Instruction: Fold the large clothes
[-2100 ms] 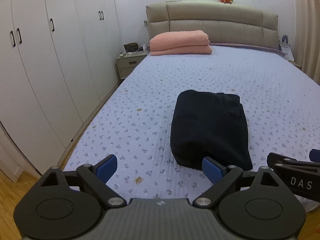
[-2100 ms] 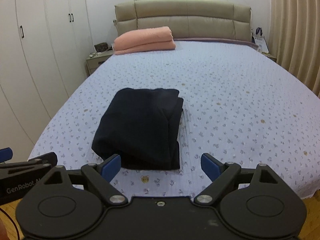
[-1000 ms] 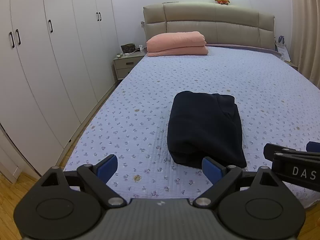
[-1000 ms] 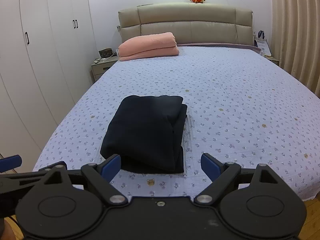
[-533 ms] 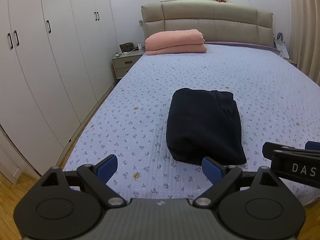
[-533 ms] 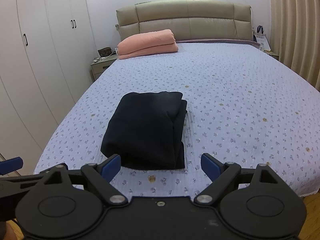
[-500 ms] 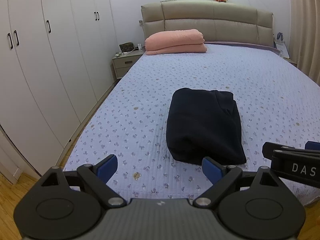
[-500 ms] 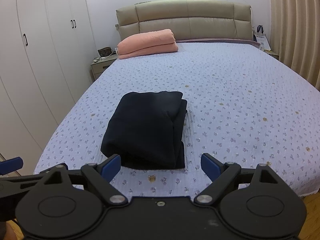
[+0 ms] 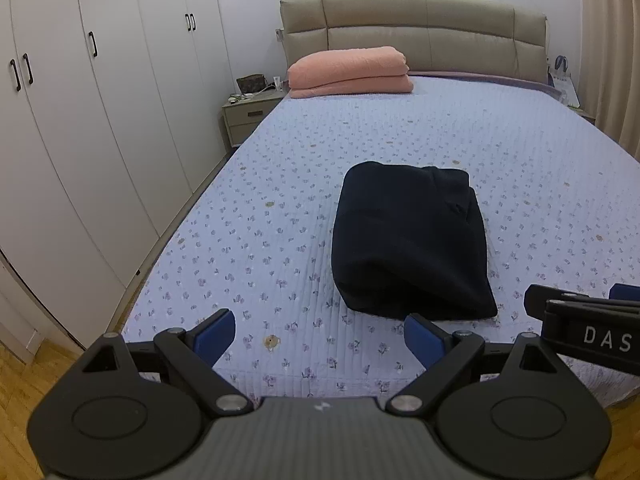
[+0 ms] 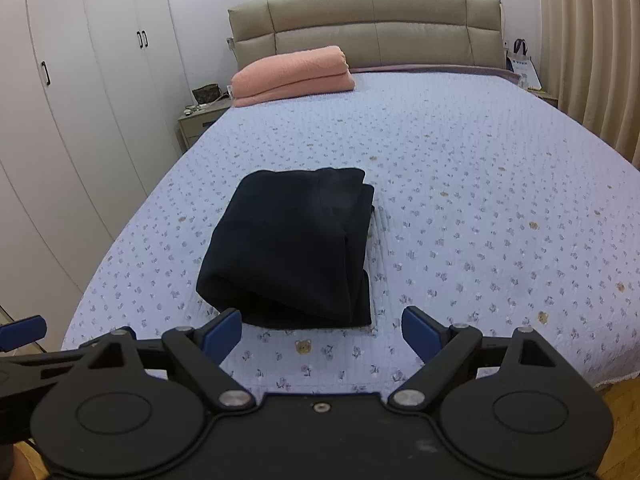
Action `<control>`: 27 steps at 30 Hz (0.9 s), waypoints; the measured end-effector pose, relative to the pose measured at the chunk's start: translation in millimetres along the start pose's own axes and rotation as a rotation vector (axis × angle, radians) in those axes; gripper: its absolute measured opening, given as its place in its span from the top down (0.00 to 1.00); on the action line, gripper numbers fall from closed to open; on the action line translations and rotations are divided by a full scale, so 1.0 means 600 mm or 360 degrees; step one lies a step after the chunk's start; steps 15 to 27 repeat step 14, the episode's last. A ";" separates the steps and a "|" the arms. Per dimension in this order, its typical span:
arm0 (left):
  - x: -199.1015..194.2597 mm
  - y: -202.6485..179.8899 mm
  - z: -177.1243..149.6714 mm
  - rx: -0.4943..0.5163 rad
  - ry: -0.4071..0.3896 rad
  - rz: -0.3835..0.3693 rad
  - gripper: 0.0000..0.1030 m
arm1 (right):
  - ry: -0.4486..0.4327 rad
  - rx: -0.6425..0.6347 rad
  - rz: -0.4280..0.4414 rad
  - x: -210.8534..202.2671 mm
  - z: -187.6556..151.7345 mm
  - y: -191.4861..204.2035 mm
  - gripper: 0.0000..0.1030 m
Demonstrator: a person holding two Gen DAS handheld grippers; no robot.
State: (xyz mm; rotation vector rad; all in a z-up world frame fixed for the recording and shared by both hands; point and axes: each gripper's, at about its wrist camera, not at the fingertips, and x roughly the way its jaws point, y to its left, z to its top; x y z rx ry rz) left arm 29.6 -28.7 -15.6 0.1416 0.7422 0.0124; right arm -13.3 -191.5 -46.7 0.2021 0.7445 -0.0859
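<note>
So, dark folded garment (image 10: 292,248) dead ahead of right gripper (image 10: 322,332), long axis running near-to-far. Sits right of left gripper (image 9: 320,338); both gaping wide, holding nothing.

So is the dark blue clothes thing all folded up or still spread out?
Folded. The navy garment lies as a compact rectangular bundle on the bedspread, its layered edges stacked along the right side.

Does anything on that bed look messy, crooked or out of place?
Nothing much stands out. The dark folded garment lies in a neat bundle near the foot of the bed, turned slightly askew to the bed's edge. The pink folded blanket sits tidily by the headboard.
</note>
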 end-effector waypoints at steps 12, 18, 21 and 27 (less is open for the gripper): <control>0.022 -0.006 -0.008 0.0070 -0.0085 0.0092 0.11 | 0.0055 0.0014 -0.0017 0.031 -0.004 -0.007 0.00; 0.033 -0.001 -0.007 0.0064 -0.0081 0.0122 0.11 | 0.0074 0.0017 -0.0024 0.042 -0.005 -0.009 0.00; 0.033 -0.001 -0.007 0.0064 -0.0081 0.0122 0.11 | 0.0074 0.0017 -0.0024 0.042 -0.005 -0.009 0.00; 0.033 -0.001 -0.007 0.0064 -0.0081 0.0122 0.11 | 0.0074 0.0017 -0.0024 0.042 -0.005 -0.009 0.00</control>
